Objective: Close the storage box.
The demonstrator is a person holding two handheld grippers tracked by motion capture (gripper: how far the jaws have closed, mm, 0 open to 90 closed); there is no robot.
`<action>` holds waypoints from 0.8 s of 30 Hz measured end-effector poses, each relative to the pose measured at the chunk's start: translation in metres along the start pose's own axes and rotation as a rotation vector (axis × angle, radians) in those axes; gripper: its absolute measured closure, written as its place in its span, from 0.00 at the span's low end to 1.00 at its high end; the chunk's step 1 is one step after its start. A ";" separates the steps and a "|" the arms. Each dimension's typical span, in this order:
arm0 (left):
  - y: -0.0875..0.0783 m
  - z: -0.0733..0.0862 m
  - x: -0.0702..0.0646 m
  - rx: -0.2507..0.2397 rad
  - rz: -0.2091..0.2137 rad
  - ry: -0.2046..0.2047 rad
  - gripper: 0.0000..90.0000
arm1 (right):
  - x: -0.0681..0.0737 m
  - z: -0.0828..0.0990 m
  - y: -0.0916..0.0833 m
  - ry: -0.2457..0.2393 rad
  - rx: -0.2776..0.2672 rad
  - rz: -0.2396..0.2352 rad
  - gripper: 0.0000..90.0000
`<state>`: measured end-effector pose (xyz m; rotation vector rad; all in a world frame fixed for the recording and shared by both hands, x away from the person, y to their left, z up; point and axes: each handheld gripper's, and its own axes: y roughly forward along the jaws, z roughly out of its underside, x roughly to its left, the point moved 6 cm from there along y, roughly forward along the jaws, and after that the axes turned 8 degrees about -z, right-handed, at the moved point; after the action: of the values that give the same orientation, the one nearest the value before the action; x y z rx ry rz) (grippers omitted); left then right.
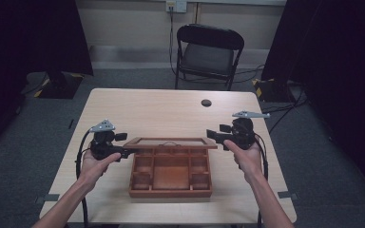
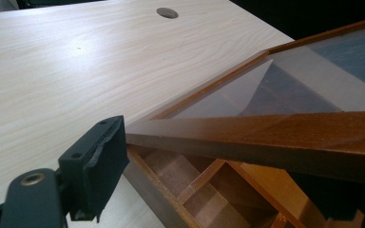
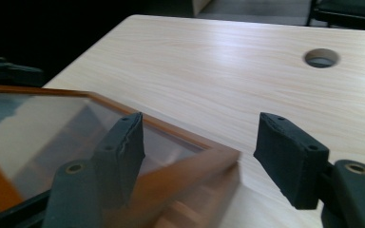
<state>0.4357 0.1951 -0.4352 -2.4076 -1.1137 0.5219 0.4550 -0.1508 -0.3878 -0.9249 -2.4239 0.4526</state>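
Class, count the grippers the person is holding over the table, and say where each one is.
2. The left gripper is at the left end of the wooden box's glass lid; the right gripper is at the lid's right end.

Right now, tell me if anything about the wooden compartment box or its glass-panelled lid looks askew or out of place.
The glass-panelled wooden lid is not seated: it is raised open over the back of the brown wooden compartment box. The left gripper is at the lid's left corner, the right gripper at its right corner. No damage or spill shows.
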 end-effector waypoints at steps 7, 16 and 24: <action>-0.001 0.007 0.000 0.013 -0.010 -0.006 0.19 | 0.024 -0.012 0.012 -0.018 0.000 -0.070 0.41; -0.002 0.011 -0.004 0.016 -0.009 0.004 0.20 | 0.076 -0.016 0.020 -0.106 0.074 -0.245 0.54; -0.003 0.011 -0.009 0.002 0.014 0.002 0.22 | 0.105 -0.017 0.027 -0.145 0.111 -0.356 0.67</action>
<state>0.4236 0.1924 -0.4413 -2.4153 -1.0951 0.5253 0.4108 -0.0576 -0.3515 -0.4127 -2.5909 0.5290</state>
